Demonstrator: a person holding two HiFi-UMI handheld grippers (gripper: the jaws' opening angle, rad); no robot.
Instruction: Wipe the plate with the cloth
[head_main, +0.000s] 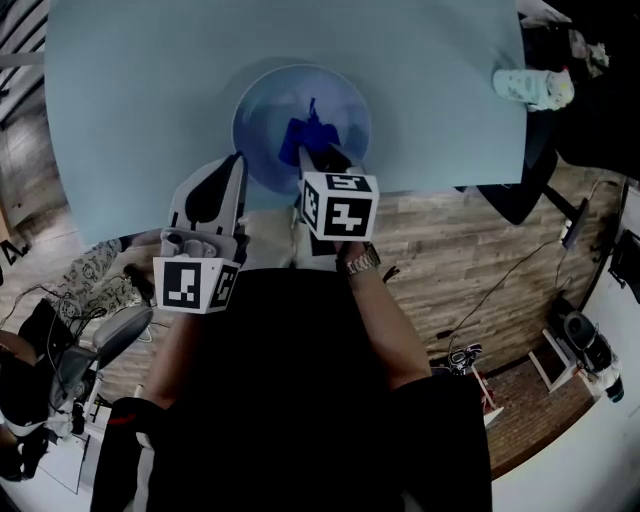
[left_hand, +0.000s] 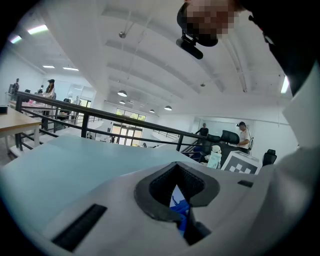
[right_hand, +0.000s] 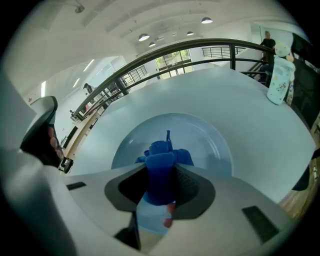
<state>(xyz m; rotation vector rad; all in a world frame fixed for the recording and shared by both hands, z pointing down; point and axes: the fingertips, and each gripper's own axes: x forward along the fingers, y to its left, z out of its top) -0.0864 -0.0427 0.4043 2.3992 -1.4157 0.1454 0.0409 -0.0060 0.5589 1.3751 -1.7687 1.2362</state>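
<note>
No writing can be read anywhere (print on the bottle (head_main: 533, 88) is too small).

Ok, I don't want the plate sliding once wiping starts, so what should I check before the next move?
1. Cloth clamped in right gripper: ok.
2. Cloth over plate: ok.
3. Left gripper steadying plate: not ok, fingers together on nothing, beside the rim.
4. Plate fully on table: cannot tell, near rim hidden by grippers.
5. Bottle clear of wiping area: ok, at the far right corner.
</note>
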